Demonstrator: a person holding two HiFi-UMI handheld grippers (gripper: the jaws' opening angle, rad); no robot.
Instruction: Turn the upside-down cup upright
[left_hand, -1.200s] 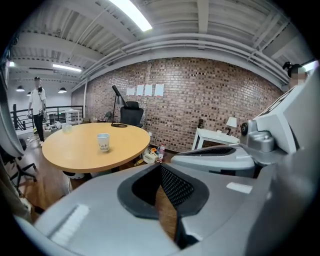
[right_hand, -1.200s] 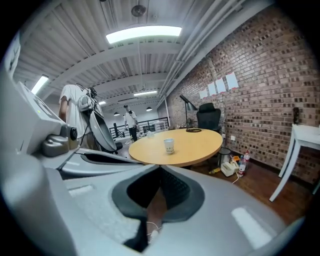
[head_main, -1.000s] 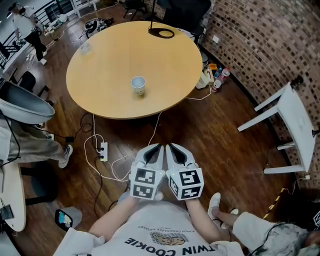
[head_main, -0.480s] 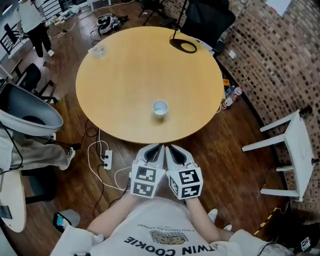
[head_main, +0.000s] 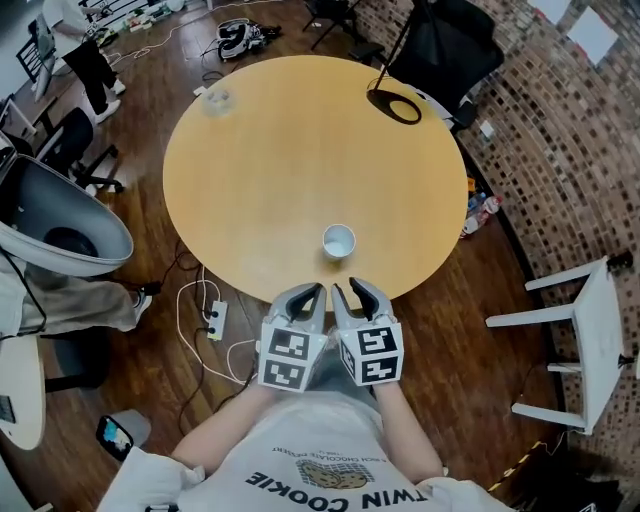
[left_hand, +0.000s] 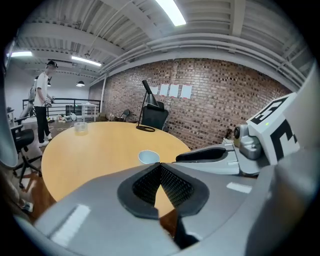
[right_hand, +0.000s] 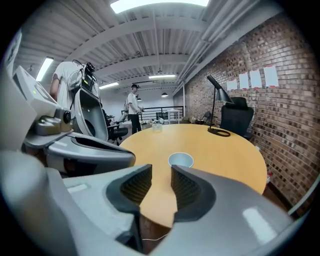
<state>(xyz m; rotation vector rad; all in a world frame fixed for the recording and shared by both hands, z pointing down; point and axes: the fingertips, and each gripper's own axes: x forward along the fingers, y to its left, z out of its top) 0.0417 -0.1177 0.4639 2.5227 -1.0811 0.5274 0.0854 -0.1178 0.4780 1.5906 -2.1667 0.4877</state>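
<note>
So here's where it's at: the small white paper cup (head_main: 339, 241) sits on the round light-wood table (head_main: 300, 150), close to the table's near edge, just ahead of both claws and roughly in line with the gap between them. From the right gripper view it's dead ahead, a touch right of the jaw gap. I honestly can't tell from the pale ring on top whether that's the base or the mouth.

The left gripper (head_main: 314, 292) is clenched, tips meeting, nothing in it. The right gripper (head_main: 352, 291) is opening up, with a narrow slot between the pads and only tabletop showing through it, so it's empty too. Neither one touches the cup.

What I'd worry about:
- The slot looks narrower than the cup right now. Go in like that and a jaw tip just shoves it away.
- It's probably very light, so any bump could tip it over or send it rolling.
- The two claws ride side by side, nearly touching. Rolling the right one to flip the cup could knock it into the left.
</note>
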